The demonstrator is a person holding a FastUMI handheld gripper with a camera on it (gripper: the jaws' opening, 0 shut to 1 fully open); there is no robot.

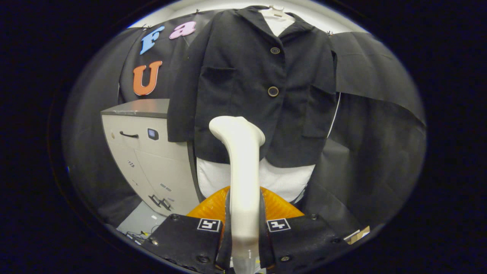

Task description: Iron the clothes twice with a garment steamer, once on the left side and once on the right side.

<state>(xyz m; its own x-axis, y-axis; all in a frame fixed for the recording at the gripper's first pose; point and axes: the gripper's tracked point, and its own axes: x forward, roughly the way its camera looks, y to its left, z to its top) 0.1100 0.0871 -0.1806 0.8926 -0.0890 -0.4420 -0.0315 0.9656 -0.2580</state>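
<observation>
Gripper (244,224) fingers are clamped on the handle of the garment steamer (241,171), one finger pressing each side of the pale shaft. The steamer rises upright between the fingers and ends in a rounded head that bends toward the jacket (258,83). The face of the head is turned away, so its outlet cannot be seen. The lower end of the handle is cut off below the fingers.

The dark jacket hangs on a hanger (277,10) beyond the steamer, buttoned at two buttons (273,91), with a white garment (283,180) showing at the collar and below the hem. The steamer head overlaps the lower front of the jacket, left of the button line; whether it touches the cloth cannot be determined. The hanger hook is partly cut off at the top.

An orange ribbed object (281,207) sits just behind the fingers, mostly hidden by them and the handle. A pale cabinet (148,152) with a dark handle stands left of the jacket. Small items on the floor near it are too small to identify.
</observation>
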